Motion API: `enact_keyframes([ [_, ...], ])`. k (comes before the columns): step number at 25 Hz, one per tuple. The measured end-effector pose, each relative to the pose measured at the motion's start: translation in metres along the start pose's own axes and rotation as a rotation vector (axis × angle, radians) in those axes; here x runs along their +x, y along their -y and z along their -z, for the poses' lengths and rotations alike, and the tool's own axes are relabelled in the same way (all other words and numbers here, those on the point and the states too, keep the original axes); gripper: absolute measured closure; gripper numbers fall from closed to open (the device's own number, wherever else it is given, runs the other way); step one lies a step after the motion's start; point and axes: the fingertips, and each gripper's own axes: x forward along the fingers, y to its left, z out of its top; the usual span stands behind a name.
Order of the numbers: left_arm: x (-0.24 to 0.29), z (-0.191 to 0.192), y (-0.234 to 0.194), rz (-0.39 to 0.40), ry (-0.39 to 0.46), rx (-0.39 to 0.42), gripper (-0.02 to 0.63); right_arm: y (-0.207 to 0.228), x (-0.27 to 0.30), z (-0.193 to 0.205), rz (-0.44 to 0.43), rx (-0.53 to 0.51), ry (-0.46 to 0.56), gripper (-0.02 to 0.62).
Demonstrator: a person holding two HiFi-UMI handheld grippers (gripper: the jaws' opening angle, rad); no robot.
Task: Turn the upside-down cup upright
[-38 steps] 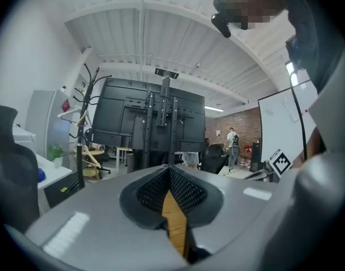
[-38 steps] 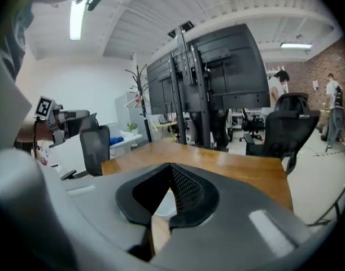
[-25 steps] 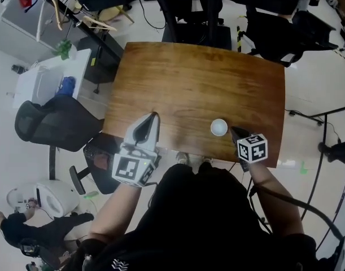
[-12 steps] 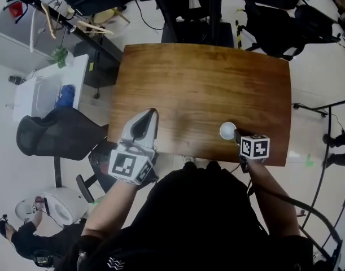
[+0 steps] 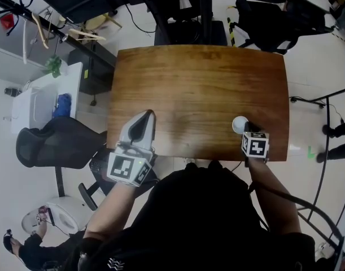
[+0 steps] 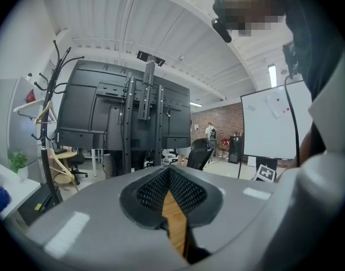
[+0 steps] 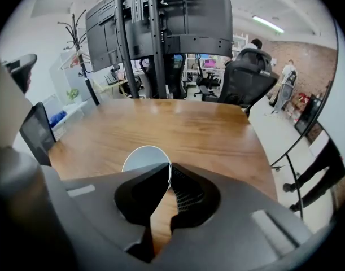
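Note:
A small white cup (image 5: 239, 123) stands near the right front corner of the wooden table (image 5: 195, 83). In the right gripper view its round mouth (image 7: 143, 158) faces the camera. My right gripper (image 5: 246, 127) points steeply down at it. Its jaws (image 7: 167, 179) are closing, with the cup's near wall pinched between them, one jaw inside the rim and one outside. My left gripper (image 5: 148, 115) lies almost level over the table's front left edge. It is shut with nothing in it (image 6: 169, 173).
A black office chair (image 5: 53, 143) and a white side table (image 5: 39, 97) stand left of the table. Black monitor stands (image 7: 155, 33) rise behind the far edge. The table's right edge (image 5: 286, 112) is close to the cup.
The cup and my right gripper have shifted to the right along the table's front edge, and the gripper has tipped further down. The left gripper has hardly moved.

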Motion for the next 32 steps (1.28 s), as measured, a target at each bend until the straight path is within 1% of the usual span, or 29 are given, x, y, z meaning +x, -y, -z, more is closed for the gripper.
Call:
enact_keyframes([
  [3, 0.004, -0.002, 0.0, 0.008, 0.009, 0.003, 0.606, 0.022, -0.002, -0.003, 0.125, -0.053, 0.001, 0.578],
  [5, 0.005, -0.004, 0.0, 0.013, 0.012, 0.005, 0.606, 0.026, -0.002, -0.002, 0.165, -0.08, -0.016, 0.577],
  [6, 0.006, -0.004, 0.0, 0.015, 0.011, 0.006, 0.606, 0.024, -0.001, -0.001, 0.167, -0.083, -0.028, 0.577],
  [8, 0.006, -0.005, -0.001, 0.017, 0.01, 0.006, 0.606, 0.016, 0.002, 0.0, 0.154, -0.085, -0.043, 0.569],
  [10, 0.007, -0.006, -0.003, 0.018, 0.01, 0.007, 0.606, 0.004, 0.004, -0.002, 0.135, -0.096, -0.044, 0.54],
  [13, 0.007, -0.007, -0.004, 0.017, 0.012, 0.01, 0.606, -0.012, 0.008, -0.007, 0.09, -0.092, -0.032, 0.54],
  [17, 0.003, -0.008, -0.009, 0.007, 0.009, 0.016, 0.606, -0.031, 0.013, -0.012, 0.022, -0.043, -0.015, 0.531],
  [22, -0.006, -0.007, -0.016, -0.015, 0.004, 0.018, 0.606, -0.049, 0.021, -0.014, -0.053, 0.045, -0.003, 0.514],
  [25, -0.01, -0.007, -0.018, -0.023, 0.003, 0.022, 0.606, -0.055, 0.029, -0.006, -0.082, 0.109, -0.022, 0.514],
  [27, -0.013, -0.007, -0.02, -0.027, -0.002, 0.026, 0.606, -0.056, 0.033, -0.003, -0.093, 0.143, -0.006, 0.514],
  [32, -0.016, -0.006, -0.021, -0.028, -0.008, 0.031, 0.606, -0.059, 0.03, -0.009, -0.134, 0.134, 0.056, 0.512],
])
